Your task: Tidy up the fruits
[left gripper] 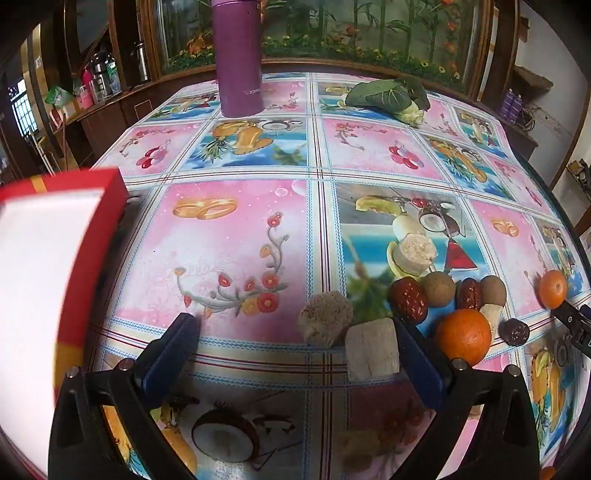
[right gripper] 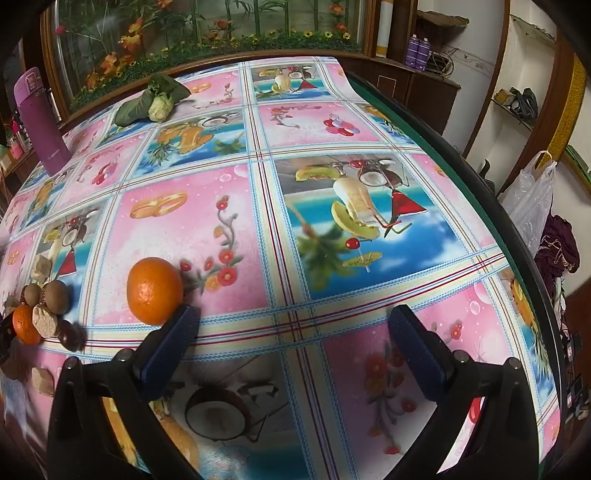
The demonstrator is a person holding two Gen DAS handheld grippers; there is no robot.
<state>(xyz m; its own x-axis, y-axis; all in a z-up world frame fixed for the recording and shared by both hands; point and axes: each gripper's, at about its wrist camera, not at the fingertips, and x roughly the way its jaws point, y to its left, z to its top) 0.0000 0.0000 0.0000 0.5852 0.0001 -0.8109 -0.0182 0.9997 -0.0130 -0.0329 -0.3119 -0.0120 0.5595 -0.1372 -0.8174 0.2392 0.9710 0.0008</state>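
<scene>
Looking down, we saw a tablecloth (right gripper: 207, 229) printed with fruit before a glass cabinet (right gripper: 207, 33). We counted two oranges (left gripper: 464, 335) (left gripper: 552, 288), two red dates (left gripper: 409, 300); our left gripper (left gripper: 295, 332) and right gripper (right gripper: 291, 323) gaped wide, empty.

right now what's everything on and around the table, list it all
oranges: two, orange, one in the fruit pile, one apart by the right gripper's left finger
red dates: two, dark red, in the pile
round brown fruits: two, tan, back of the pile
pale chunks: several, cream and beige, near the left gripper's right finger
dark small fruit: one, purplish brown, right of the pile's orange
leafy vegetable: one, green with a pale head, far side of the table
bottle: one, purple, upright, far left
box: one, red with white inside, left edge
tablecloth: one, pink and blue printed squares
left gripper: open, empty
right gripper: open, empty
</scene>
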